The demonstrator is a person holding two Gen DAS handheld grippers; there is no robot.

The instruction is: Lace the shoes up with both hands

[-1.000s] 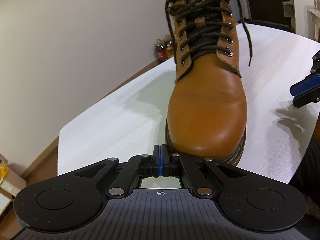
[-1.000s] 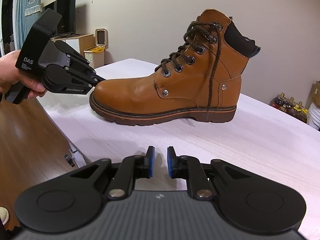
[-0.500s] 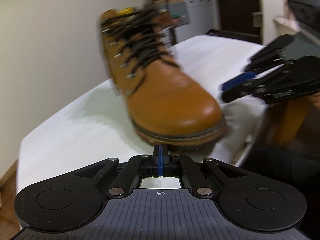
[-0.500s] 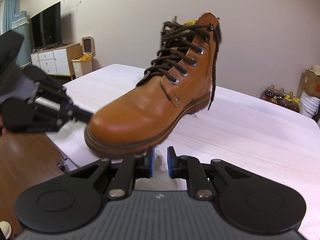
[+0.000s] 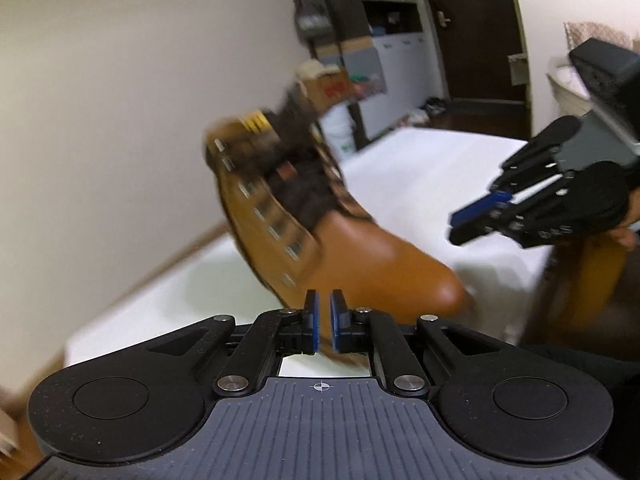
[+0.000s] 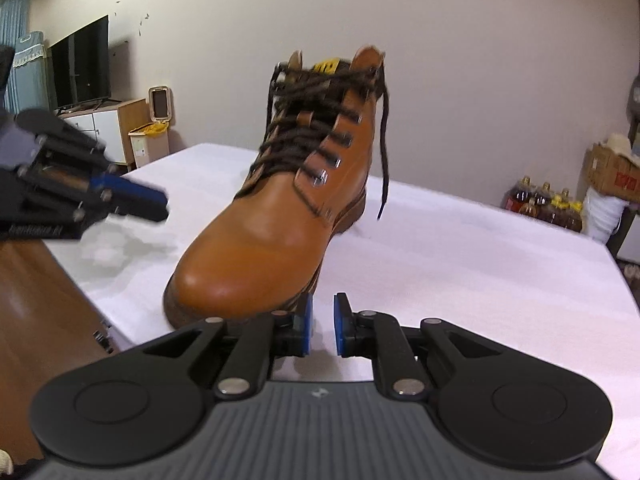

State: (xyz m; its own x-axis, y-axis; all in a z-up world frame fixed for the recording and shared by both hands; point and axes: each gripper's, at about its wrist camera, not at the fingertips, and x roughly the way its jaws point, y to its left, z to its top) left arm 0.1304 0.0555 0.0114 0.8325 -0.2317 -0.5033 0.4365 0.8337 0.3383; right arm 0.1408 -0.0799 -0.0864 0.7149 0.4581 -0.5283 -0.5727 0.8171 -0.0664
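Two grippers near boot toe: left gripper opening, empty; right gripper slightly open, empty.

A home living room: a flat television on a low cabinet, bottled drinks and cardboard boxes along the wall.

**One boot, two claws, one table**

One tan leather boot stands on one white table. Two claws: the left claw and the right claw. One dark lace end hangs free (the other is hidden). One television; several bottles, too blurred to count.
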